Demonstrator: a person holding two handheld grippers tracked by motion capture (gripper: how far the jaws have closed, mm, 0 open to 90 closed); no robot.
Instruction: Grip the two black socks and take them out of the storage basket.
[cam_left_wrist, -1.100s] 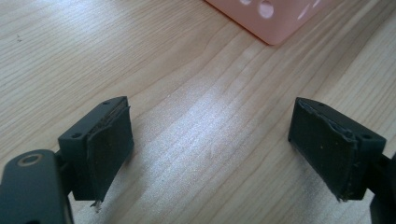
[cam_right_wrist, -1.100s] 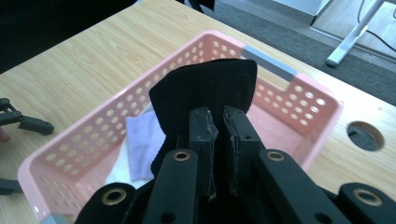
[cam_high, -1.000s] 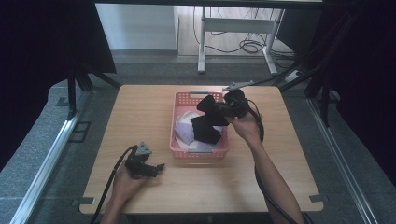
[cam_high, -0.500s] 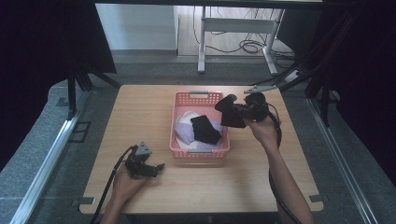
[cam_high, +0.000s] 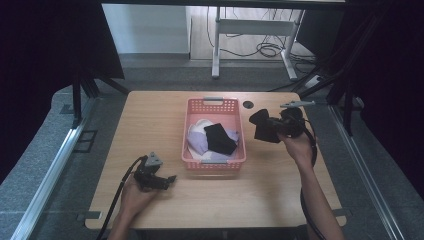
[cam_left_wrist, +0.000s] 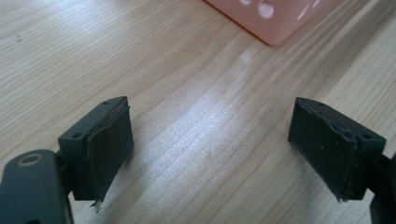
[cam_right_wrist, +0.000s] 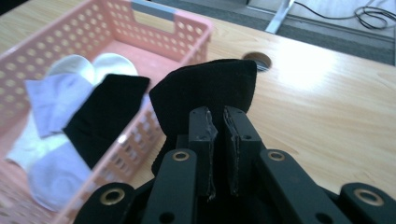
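One black sock (cam_right_wrist: 205, 95) hung pinched in the right gripper (cam_right_wrist: 219, 135), beside the pink basket (cam_high: 214, 105) at mid-worktop (cam_high: 150, 115); one black sock (cam_high: 219, 138) and pale socks (cam_high: 197, 141), uncounted, lay inside. Left gripper (cam_left_wrist: 210, 149) near the front edge, jaws wide.

Beside the perforated pink plastic basket (cam_high: 214, 161) holding soft white, lilac and matt black cloth (cam_high: 220, 138), the table (cam_left_wrist: 196, 140) was pale wood with visible grain and a faint sheen.

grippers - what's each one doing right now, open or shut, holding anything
Left gripper: open, jaws wide apart over bare table, holding nothing.
Right gripper: shut on a black sock, held beside the pink basket.
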